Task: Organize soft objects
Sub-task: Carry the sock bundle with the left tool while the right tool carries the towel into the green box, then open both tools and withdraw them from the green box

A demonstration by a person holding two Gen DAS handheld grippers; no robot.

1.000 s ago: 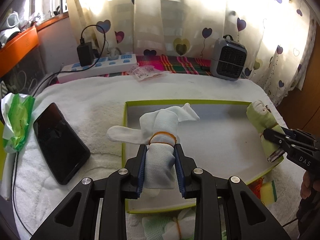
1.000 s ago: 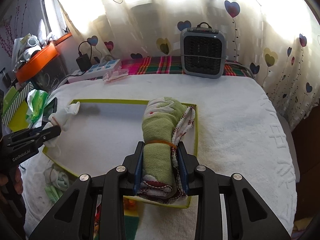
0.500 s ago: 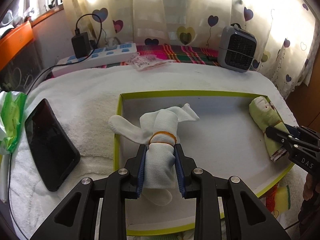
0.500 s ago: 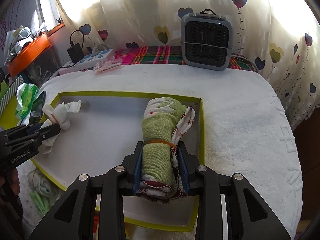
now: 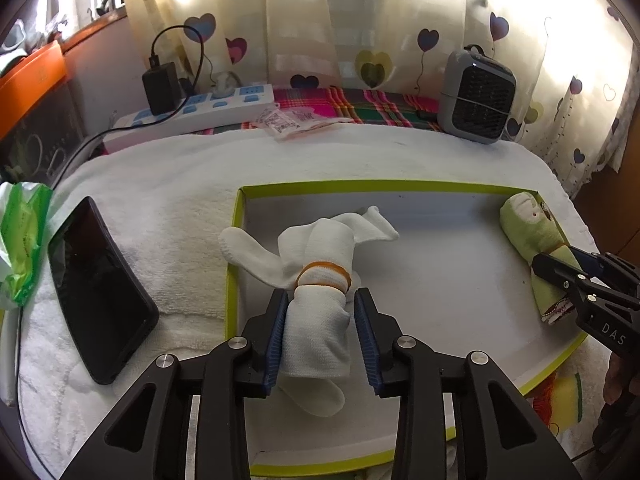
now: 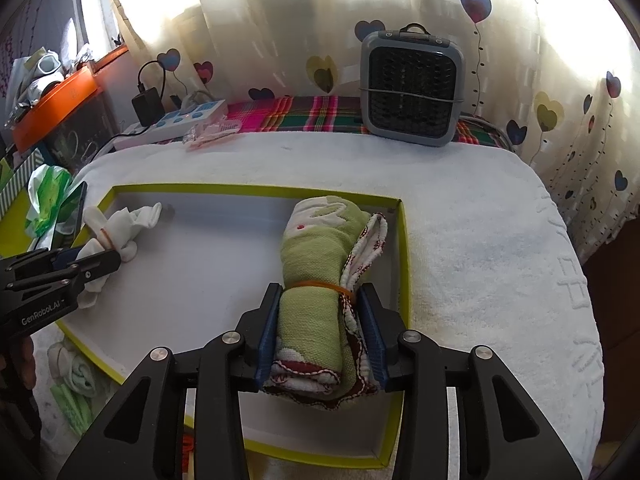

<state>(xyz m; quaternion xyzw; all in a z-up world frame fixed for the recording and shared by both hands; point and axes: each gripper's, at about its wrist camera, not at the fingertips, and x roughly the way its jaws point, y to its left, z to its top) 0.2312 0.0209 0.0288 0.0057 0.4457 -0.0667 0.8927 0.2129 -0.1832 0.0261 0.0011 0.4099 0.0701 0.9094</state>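
Left gripper [image 5: 320,336] opening, white sock bundle [image 5: 320,280] between its jaws, right gripper [image 6: 320,332] opening around green towel roll [image 6: 316,276], both in yellow-rimmed tray [image 6: 402,264]

Left claw [image 5: 320,336] opening around white sock bundle [image 5: 316,300], orange band at its middle; right pad clear of the cloth, left pad just beside it. Bundle lying in yellow-rimmed tray [image 5: 360,186] on a white towel [image 5: 168,200]. Right claw [image 5: 560,268] at green rolled cloth [image 5: 532,236], tray's right side. Black phone [image 5: 96,284] left of tray.
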